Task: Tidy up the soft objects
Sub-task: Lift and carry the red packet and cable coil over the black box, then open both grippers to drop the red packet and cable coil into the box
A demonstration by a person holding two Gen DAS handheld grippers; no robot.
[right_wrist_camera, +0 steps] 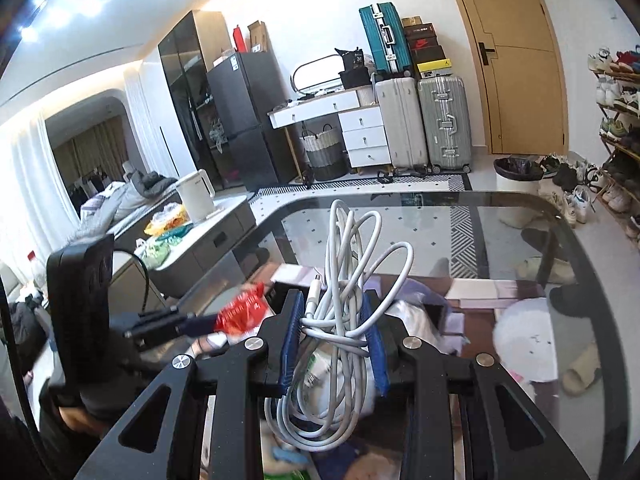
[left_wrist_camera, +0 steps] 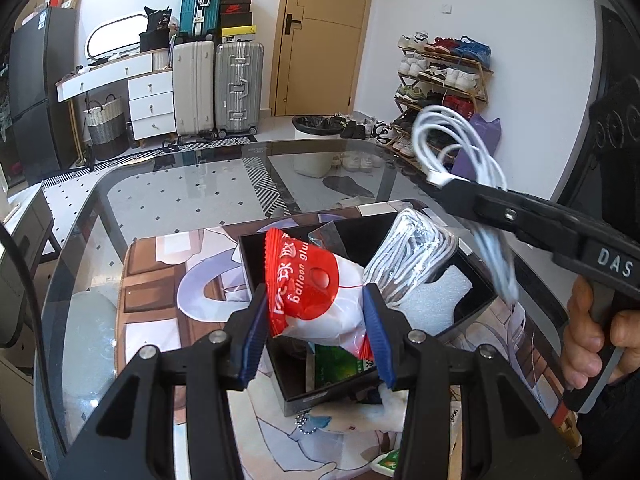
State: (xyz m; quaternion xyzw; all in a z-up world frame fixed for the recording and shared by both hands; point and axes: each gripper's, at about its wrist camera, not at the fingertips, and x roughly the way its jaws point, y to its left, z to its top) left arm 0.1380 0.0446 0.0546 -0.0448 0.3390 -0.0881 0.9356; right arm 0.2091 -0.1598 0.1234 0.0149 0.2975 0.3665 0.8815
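We hold 2 items above the black box (left_wrist_camera: 360, 392), which sits on the glass counter (left_wrist_camera: 192, 184). Our left tool (left_wrist_camera: 316, 320) is clamped on the red-and-white balloon glue packet (left_wrist_camera: 316, 292), right over the box. Our right tool (right_wrist_camera: 334, 332) grips the white cable bundle (right_wrist_camera: 340, 280), lifted near the box's right side. Inside already lie a wrapped white cable (left_wrist_camera: 412, 256) and a green packet (left_wrist_camera: 340, 364). We judge the sorting partly done: both held items need placing.
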